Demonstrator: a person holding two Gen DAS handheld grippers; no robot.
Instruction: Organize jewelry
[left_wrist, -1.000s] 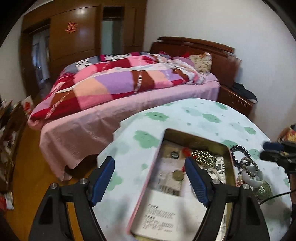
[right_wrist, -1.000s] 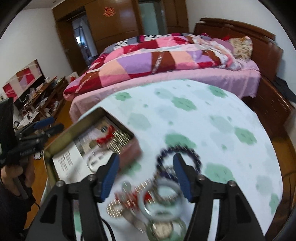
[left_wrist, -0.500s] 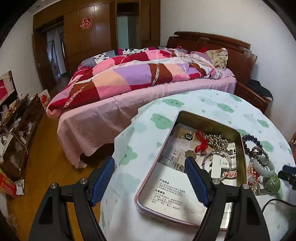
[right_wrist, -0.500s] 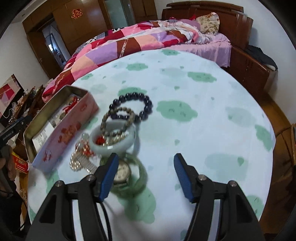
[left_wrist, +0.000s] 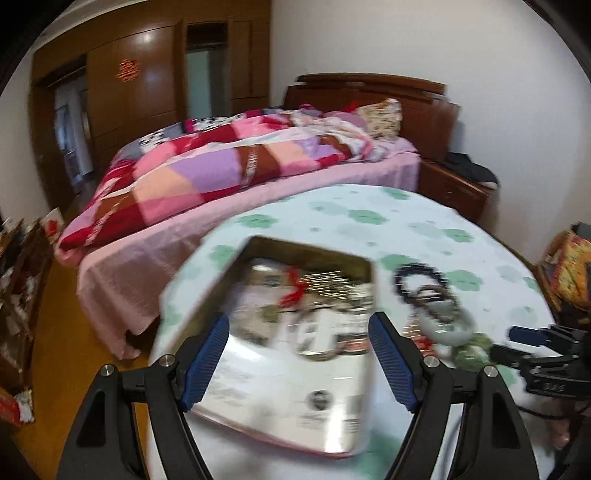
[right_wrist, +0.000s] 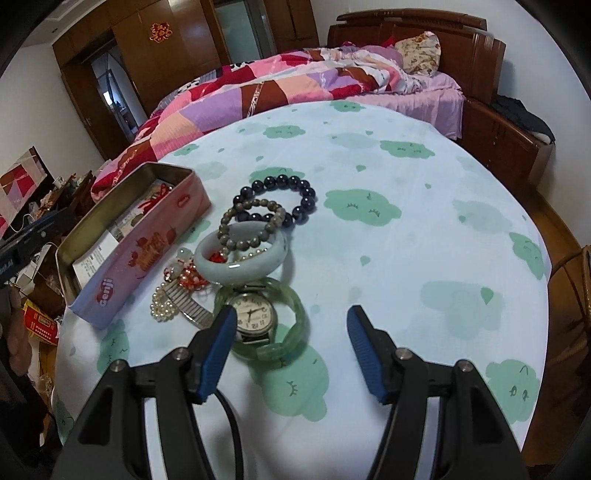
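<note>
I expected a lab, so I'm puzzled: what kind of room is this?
A home bedroom, it seems: a bed with a patchwork quilt and wooden headboard, a big wooden wardrobe, and a round table under a cloud-print cloth.

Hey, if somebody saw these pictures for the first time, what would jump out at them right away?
Probably the heap of jewelry on the cloud-print tablecloth: a dark beaded bracelet, a pale jade bangle and a silver wristwatch lying inside a green bangle. Left of it sits an open pink rectangular tin holding papers and some jewelry. Behind the table, a bright patchwork quilt covers the bed.
</note>
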